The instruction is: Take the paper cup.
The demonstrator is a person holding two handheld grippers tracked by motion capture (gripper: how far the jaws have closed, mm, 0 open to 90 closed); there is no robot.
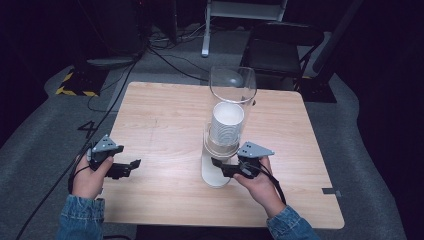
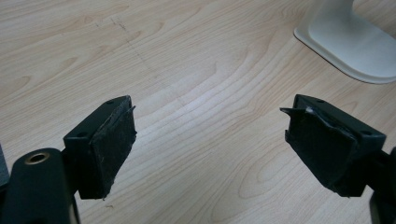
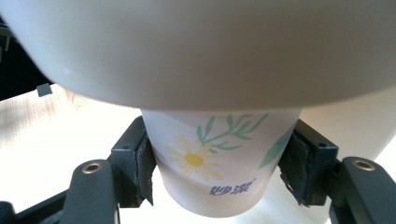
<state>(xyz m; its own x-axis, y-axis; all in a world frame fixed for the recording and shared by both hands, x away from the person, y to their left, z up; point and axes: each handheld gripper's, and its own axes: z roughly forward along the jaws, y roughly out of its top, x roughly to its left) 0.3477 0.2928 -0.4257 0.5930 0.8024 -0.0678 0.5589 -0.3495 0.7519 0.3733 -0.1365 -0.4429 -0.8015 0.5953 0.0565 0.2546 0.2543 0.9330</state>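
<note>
Paper cup [image 3: 212, 163] with a daisy print sits right between the right gripper [image 3: 215, 168] pads, clamped on both sides, poking out from the bottom of the clear tube dispenser [image 1: 232, 85]. That dispenser stands on its white base [image 1: 215, 176] near the front edge of the wooden table [image 1: 160, 115], a bit right of the middle. One stack of cups [image 1: 226, 125] is in the tube (can't count the individual cups, they're nested too tight). One dispenser, two grippers. The left gripper [image 2: 210, 140] hovers over bare wood near the front left corner, jaws wide apart and holding nothing, well apart from the base.
</note>
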